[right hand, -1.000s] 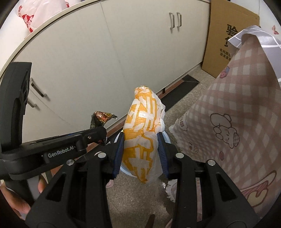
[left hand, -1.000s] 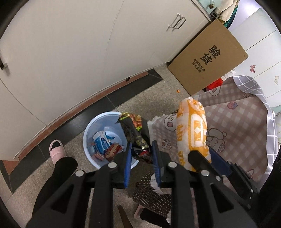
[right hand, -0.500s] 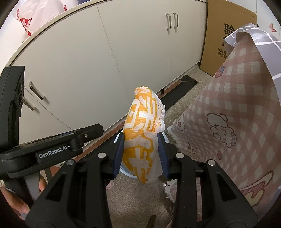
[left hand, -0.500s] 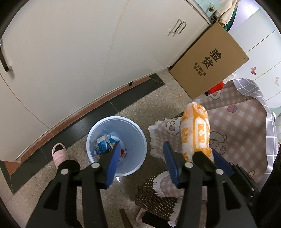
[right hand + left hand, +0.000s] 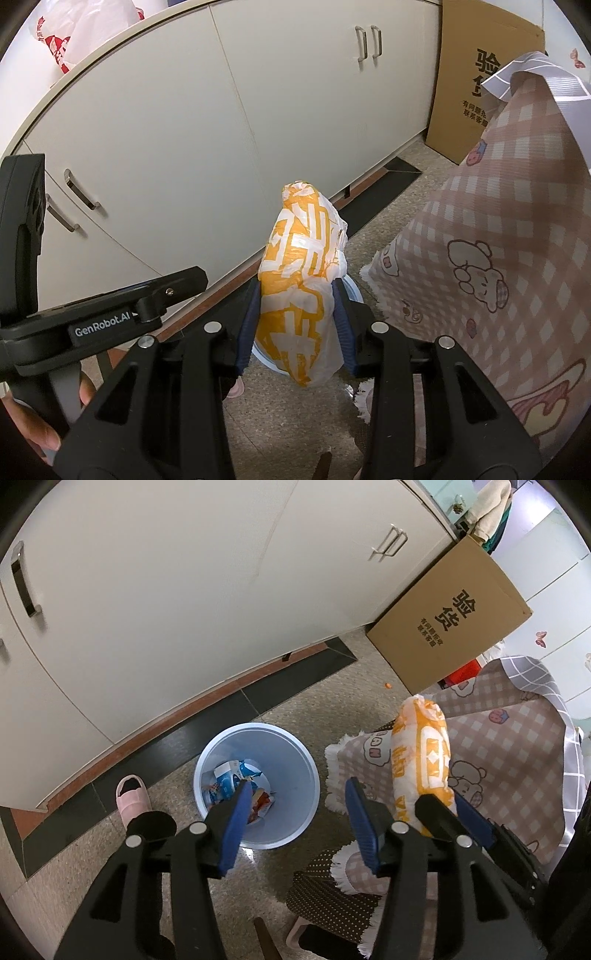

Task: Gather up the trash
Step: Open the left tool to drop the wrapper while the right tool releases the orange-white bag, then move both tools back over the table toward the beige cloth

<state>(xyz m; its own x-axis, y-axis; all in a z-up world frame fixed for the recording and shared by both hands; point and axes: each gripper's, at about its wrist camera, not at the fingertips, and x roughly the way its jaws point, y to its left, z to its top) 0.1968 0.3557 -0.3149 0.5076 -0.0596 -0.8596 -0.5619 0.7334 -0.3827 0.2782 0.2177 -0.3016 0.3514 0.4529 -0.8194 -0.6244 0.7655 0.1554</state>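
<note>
- Left gripper [image 5: 297, 805]: jaws spread wide, holding nothing, above the blue bin [image 5: 308, 760] (wrappers inside).
- Right gripper [image 5: 297, 319]: clamped on the orange-and-white bag [image 5: 303, 280], at 3 o'clock from the bin.

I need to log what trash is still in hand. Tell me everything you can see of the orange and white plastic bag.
The orange and white plastic bag is thin, crinkled film with orange block print, bunched into a stuffed, elongated roll. It stands roughly upright along the right gripper, whose blue-padded jaws clamp its lower half from both sides; its twisted top and bottom end stick out free. It hangs in the air beside the checked tablecloth, with the light blue plastic bin below to its left.
</note>
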